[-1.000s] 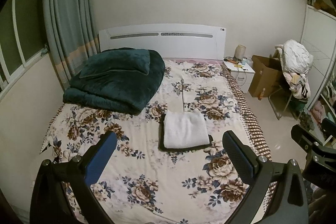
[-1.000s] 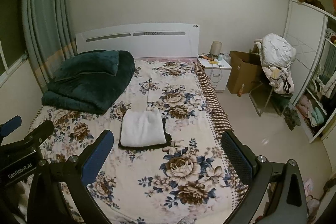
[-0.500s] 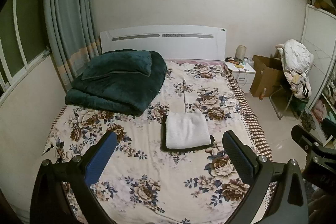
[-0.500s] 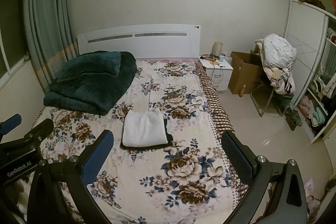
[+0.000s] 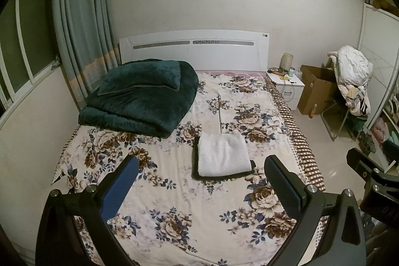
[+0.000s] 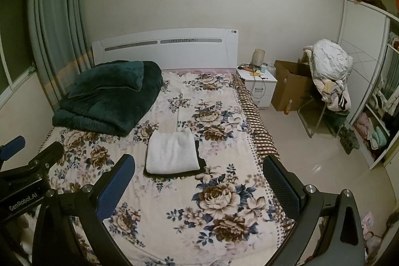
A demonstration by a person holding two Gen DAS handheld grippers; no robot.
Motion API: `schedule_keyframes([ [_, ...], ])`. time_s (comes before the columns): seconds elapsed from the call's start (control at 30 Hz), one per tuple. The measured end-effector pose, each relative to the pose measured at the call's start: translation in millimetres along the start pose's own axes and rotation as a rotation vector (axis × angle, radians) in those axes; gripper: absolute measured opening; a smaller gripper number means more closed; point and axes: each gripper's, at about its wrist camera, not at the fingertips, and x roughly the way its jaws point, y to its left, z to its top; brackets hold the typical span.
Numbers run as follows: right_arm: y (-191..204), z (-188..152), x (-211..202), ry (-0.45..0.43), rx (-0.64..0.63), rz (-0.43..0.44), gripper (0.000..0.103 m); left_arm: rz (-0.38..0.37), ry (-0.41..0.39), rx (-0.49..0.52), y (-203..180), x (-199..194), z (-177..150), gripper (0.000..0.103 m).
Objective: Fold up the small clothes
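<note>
From the left wrist view, the left tongs (image 5: 200, 172) hang wide apart and empty above the near part of the bed (image 5: 174, 203), a little farther back than a second ago. A folded white fleecy garment (image 5: 222, 154) lies flat on a folded black garment (image 5: 197, 175) at mid-bed, squared edges aligned. A plush, dark green quilt (image 5: 142, 104) is heaped far left. At the right edge, part of the right tongs (image 5: 369, 178) shows. From the right wrist view, the right tongs (image 6: 198, 172) gape equally wide, holding nothing, and likewise sit slightly back. Only this view shows the open wardrobe shelves (image 6: 374, 126) with soft piles of clothing, far right.
</note>
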Motion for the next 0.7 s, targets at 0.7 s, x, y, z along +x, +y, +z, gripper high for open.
schedule_keyframes([
  [0.7,-1.7,-1.8,-2.8,-0.001,0.002,-0.004,0.103,-0.005,0.006,0.006,-0.7,-1.8,-0.6,0.103],
])
